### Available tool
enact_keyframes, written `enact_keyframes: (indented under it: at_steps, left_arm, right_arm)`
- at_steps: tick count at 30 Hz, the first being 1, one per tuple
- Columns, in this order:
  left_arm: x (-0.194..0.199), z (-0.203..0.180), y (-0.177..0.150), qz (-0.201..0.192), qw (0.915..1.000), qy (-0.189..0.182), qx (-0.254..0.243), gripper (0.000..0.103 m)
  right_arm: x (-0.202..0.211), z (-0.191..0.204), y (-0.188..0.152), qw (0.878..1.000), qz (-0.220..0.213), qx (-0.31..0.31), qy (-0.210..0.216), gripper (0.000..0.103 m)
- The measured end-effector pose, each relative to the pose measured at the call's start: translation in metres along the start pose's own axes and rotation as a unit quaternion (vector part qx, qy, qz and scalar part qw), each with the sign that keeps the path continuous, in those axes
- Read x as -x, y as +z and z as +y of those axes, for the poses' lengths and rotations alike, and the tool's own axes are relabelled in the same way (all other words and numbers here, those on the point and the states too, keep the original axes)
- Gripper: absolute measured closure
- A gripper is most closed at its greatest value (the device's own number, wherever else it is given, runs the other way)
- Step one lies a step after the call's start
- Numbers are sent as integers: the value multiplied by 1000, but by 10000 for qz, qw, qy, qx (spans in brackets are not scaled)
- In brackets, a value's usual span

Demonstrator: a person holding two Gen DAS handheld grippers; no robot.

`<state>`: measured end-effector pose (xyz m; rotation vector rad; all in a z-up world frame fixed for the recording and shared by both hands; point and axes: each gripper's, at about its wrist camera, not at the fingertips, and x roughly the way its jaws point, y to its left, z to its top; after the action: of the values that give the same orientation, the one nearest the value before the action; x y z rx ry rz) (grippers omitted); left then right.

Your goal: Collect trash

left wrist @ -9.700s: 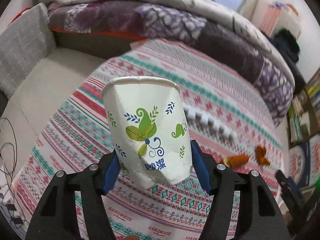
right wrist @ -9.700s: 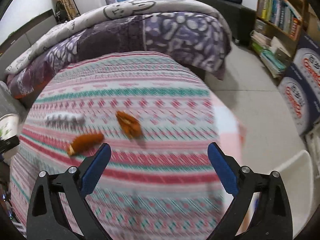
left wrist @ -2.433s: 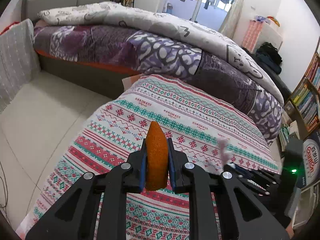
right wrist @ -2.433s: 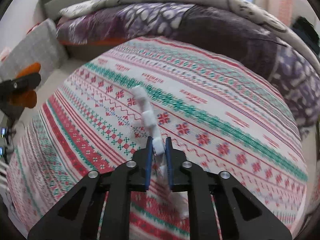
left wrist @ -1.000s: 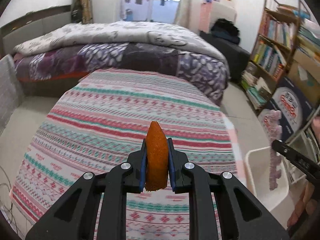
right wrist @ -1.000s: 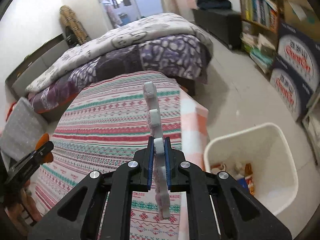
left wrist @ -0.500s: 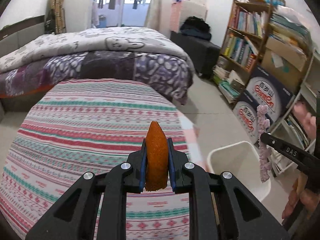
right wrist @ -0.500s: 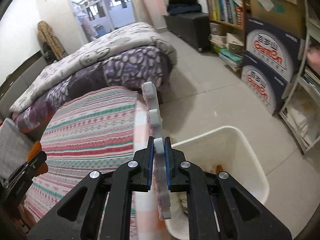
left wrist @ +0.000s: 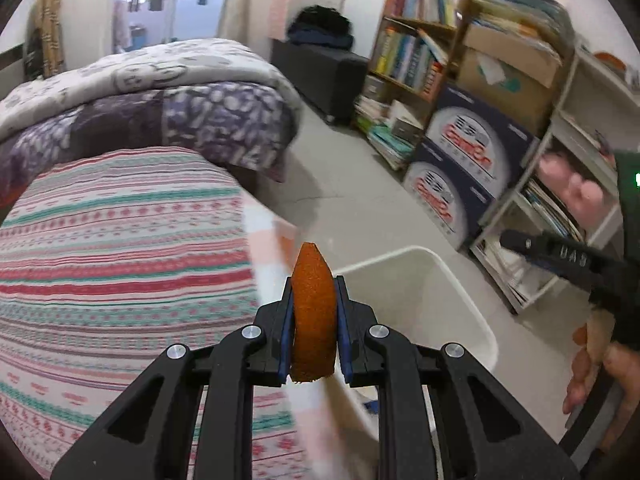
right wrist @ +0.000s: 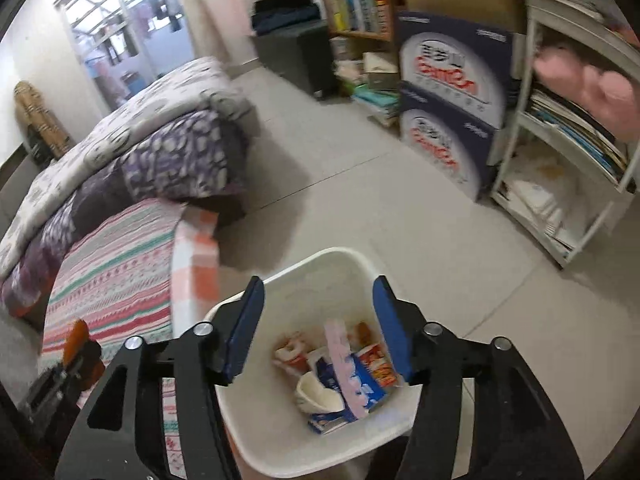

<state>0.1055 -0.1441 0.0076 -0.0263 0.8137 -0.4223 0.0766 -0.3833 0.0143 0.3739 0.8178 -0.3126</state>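
Over the white bin [right wrist: 320, 264] beside the bed, the right gripper [right wrist: 318, 330] hangs with its blue pads spreading and nothing between them; a pale pink scalloped strip [right wrist: 340, 368] lies tilted among the wrappers and a crumpled cup at the bottom. Left of it, the left gripper [left wrist: 313, 330] clamps narrowly on an orange peel [left wrist: 313, 312], a rough, pithy wedge standing upright between the pads, its pointed tip up and its long axis running along the fingers.

What matters now, I judge, is the sideways gap. Seen along the left gripper, the bin's rim [left wrist: 440, 272] sits ahead and to the right, while the peel hangs roughly over the edge of the striped knitted bedspread [left wrist: 120, 260] where it meets the bin's near wall. The peel would have to go rightward and a little forward before release, or it may land on the cloth. The bin is smooth plastic, open-topped, with rounded corners, and wide enough to forgive a loose drop.
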Motion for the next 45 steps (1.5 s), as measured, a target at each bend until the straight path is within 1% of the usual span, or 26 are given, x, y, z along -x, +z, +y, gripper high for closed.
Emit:
enact_keyframes:
  at_steps: [3,7,8,10,12,13,14,18,19,21,22,23,24,25,26,28,29,30,31,32,33,35,38,41,45]
  left_arm:
    - [-13,-19,-4,142,9996,-166,-152,85]
    - [-29,-41,-10,333,9982,-361,-333,84]
    - [-34,-46,-10,396,9976,-444,-352,82]
    - [-41,-55,-11,512,9959,-628,-395,81]
    - [-45,-62,-12,553,9948,-739,-422,65]
    - [-45,-63,-12,534,9950,-738,-415,52]
    - [-43,-63,-13,491,9954,-716,-402,50]
    - [-32,-55,-12,470,9964,-622,-345,50]
    - [-28,-52,-11,435,9969,-563,-328,48]
    - [-11,-46,-11,261,9986,-292,-358,45]
    - [-3,-43,-11,152,9990,-133,-393,37]
    - [8,-40,-12,-30,9990,116,-435,28]
    - [20,-37,-14,-237,9980,360,-465,25]
    - [30,-34,-14,-398,9966,527,-484,20]
    - [42,-31,-15,-583,9945,714,-494,15]
    - [65,-22,-18,-958,9888,1066,-427,8]
    - [80,-16,-23,-1195,9845,1249,-311,7]
    - [87,-11,-26,-1288,9826,1316,-255,7]
    - [97,-6,-30,-1373,9795,1461,-207,7]
    - [103,-3,-33,-1419,9766,1603,-193,7]
    - [111,3,-38,-1492,9716,1827,-165,7]
    - [123,13,-47,-1555,9670,2015,-55,7]
    - [138,36,-63,-1447,9665,2103,270,7]
    - [146,49,-74,-1326,9678,2085,487,7]
    - [154,60,-86,-1351,9639,2217,585,7]
  right_arm:
    - [2,-17,4,9997,-45,-213,-74,40]
    - [11,-35,11,9986,-226,-453,-183,30]
    - [12,-38,12,9983,-254,-488,-192,27]
    - [17,-42,15,9975,-342,-579,-219,24]
    - [23,-44,16,9968,-442,-623,-240,23]
    - [27,-44,17,9962,-523,-643,-262,20]
    - [30,-44,18,9957,-585,-655,-284,16]
    - [44,-36,17,9939,-861,-575,-371,11]
    - [49,-32,15,9932,-958,-526,-407,9]
    - [58,-25,10,9915,-1130,-419,-492,8]
    - [64,-18,6,9903,-1226,-329,-560,7]
    - [67,-13,3,9896,-1278,-249,-606,7]
    - [71,-6,-2,9888,-1332,-138,-655,7]
    - [73,0,-7,9885,-1357,-80,-669,7]
    - [76,5,-12,9882,-1372,-17,-678,7]
    - [81,17,-25,9879,-1386,92,-687,7]
    - [83,22,-33,9881,-1383,117,-660,7]
    - [85,28,-40,9887,-1364,133,-613,7]
    - [87,35,-51,9896,-1324,148,-549,7]
    - [88,41,-58,9903,-1289,168,-501,7]
    - [89,47,-67,9908,-1258,197,-452,7]
    - [93,61,-84,9911,-1248,279,-368,7]
    - [99,81,-106,9907,-1256,470,-241,7]
    - [105,98,-125,9887,-1357,622,-163,7]
    - [106,111,-144,9853,-1477,844,-135,7]
